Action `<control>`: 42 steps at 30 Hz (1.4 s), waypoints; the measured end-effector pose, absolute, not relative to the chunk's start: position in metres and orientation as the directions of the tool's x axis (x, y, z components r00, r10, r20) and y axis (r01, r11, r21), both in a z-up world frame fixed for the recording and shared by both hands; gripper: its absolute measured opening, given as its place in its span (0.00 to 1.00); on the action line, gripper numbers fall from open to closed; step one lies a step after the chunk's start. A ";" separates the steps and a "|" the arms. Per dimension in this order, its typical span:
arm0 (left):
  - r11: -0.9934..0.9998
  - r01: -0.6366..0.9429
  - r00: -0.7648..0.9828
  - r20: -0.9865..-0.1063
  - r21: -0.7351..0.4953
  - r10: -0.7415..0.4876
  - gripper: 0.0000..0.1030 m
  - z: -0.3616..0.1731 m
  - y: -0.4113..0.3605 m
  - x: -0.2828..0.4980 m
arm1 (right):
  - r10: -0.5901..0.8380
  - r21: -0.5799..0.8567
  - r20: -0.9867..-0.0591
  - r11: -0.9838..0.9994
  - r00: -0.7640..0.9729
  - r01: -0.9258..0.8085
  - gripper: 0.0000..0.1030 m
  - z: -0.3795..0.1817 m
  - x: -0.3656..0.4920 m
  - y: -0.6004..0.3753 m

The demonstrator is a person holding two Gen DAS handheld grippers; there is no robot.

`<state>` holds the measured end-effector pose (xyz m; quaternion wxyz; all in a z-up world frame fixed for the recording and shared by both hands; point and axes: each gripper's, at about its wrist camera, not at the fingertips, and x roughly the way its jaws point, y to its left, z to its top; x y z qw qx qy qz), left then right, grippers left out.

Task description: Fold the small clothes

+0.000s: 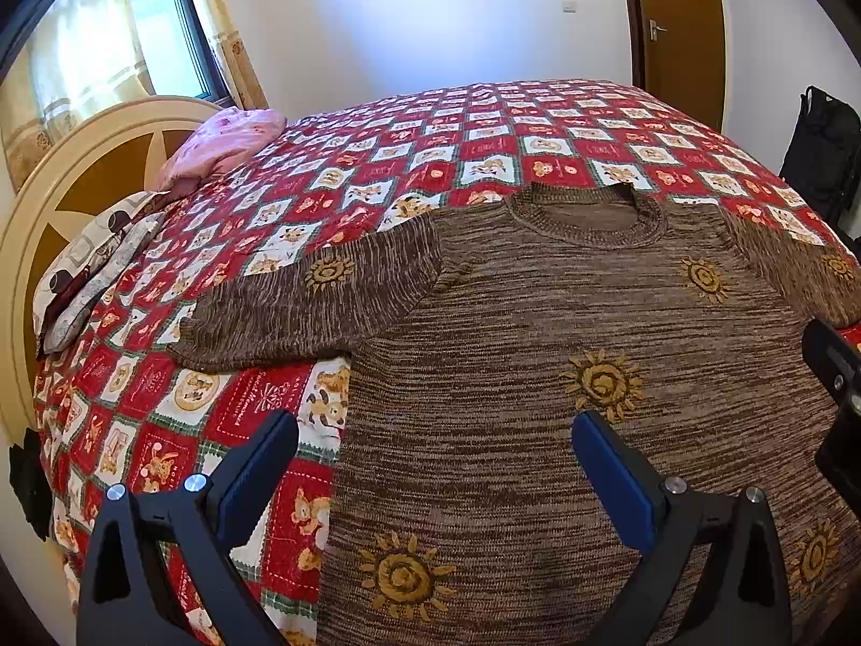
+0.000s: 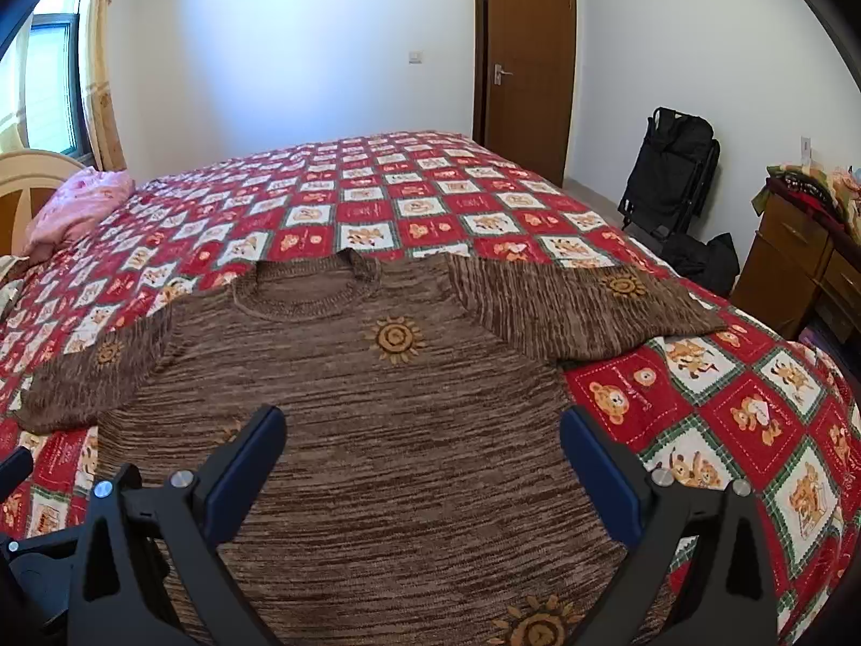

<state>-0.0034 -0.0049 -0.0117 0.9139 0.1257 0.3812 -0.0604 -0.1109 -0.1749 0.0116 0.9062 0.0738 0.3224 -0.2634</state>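
We hold the left gripper (image 1: 435,433) and right gripper (image 2: 422,428) above the brown knit sweater (image 2: 376,430), both gaping and empty; it lies flat on the patchwork bedspread (image 2: 726,420), its 2 sleeves spread for folding.

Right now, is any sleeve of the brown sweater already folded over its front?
No. The sweater lies flat on the bed with both sleeves spread out sideways.
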 end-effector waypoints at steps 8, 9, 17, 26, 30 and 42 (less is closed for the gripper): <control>0.962 0.231 0.707 -0.704 0.147 -0.062 0.99 -0.008 -0.005 -0.010 | -0.440 -0.047 -0.644 0.840 0.626 0.541 1.00 0.007 -0.109 -0.181; 0.960 0.234 0.709 -0.703 0.151 -0.063 0.99 -0.008 -0.007 -0.010 | -0.440 -0.046 -0.645 0.839 0.625 0.542 1.00 0.007 -0.109 -0.182; 0.960 0.238 0.709 -0.702 0.147 -0.068 0.99 -0.007 -0.010 -0.012 | -0.422 -0.030 -0.655 0.843 0.627 0.536 1.00 0.007 -0.109 -0.184; 0.959 0.237 0.713 -0.699 0.154 -0.064 0.99 -0.004 -0.011 -0.013 | -0.402 -0.007 -0.664 0.847 0.630 0.532 1.00 0.007 -0.110 -0.186; 0.958 0.241 0.713 -0.698 0.158 -0.064 0.99 -0.004 -0.011 -0.013 | -0.405 -0.010 -0.663 0.846 0.629 0.533 1.00 0.007 -0.110 -0.186; 0.959 0.225 0.711 -0.702 0.172 -0.041 0.99 -0.007 -0.010 -0.011 | -0.398 -0.012 -0.669 0.851 0.628 0.526 1.00 0.006 -0.108 -0.184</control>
